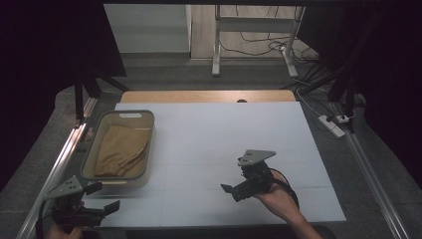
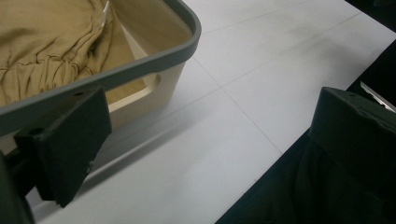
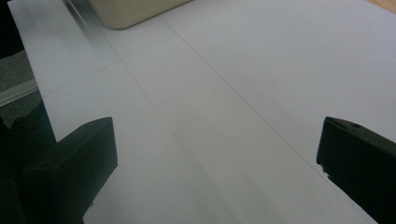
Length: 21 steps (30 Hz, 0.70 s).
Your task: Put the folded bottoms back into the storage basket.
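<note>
Both grippers gape wide w/ nothing held, left gripper (image 1: 99, 198) just beside the bin (image 1: 144, 175) holding the folded tan cloth (image 1: 119, 150), so I'd reach over the rim, not snag it.

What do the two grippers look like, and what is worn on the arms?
Both the left gripper and the right gripper are black, each with two blocky, flat-faced jaws. Each carries a grey three-cornered plate on top, with small dark holes. A black cable loops behind the right gripper, around the wrist. The right forearm is bare, with no sleeve in view. The left arm is cut off by the frame, so I cannot tell its sleeve.
</note>
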Each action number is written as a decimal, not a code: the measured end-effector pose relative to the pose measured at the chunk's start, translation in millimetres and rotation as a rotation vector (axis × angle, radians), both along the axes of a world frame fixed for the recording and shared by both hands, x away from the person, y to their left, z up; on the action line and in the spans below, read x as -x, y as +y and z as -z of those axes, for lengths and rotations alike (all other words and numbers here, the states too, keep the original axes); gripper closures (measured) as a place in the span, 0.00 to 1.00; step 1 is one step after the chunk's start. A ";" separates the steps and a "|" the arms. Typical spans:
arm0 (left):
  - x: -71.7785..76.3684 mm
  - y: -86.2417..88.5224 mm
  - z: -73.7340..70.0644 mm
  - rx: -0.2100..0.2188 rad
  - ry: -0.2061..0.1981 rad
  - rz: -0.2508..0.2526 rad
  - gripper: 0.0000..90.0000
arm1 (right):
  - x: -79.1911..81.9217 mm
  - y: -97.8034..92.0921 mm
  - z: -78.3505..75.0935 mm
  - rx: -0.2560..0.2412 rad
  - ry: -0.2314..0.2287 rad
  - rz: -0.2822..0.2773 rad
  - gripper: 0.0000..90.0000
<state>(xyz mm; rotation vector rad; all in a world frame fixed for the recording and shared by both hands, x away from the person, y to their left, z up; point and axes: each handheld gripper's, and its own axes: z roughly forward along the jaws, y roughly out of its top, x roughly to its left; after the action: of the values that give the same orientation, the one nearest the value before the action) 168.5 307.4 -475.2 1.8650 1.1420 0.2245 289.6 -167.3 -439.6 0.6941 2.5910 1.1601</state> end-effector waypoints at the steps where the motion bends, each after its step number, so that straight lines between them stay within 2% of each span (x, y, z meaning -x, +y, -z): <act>1: -0.1 -0.1 0.0 0.000 0.001 0.000 0.00 | 1.5 -3.9 0.3 -0.001 0.001 0.012 0.00; 11: -0.3 -0.6 -0.1 -0.005 0.000 0.000 0.00 | 15.0 -41.0 3.0 -0.006 0.005 0.105 0.00; 21: -0.8 -0.7 0.1 -0.006 0.003 0.000 0.00 | 28.0 -67.9 5.3 -0.003 0.005 0.168 0.00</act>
<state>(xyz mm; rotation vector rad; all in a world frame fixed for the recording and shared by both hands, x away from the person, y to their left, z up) 169.3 306.7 -475.3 1.8716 1.1444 0.2252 261.6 -235.2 -444.9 0.8971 2.4796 1.1112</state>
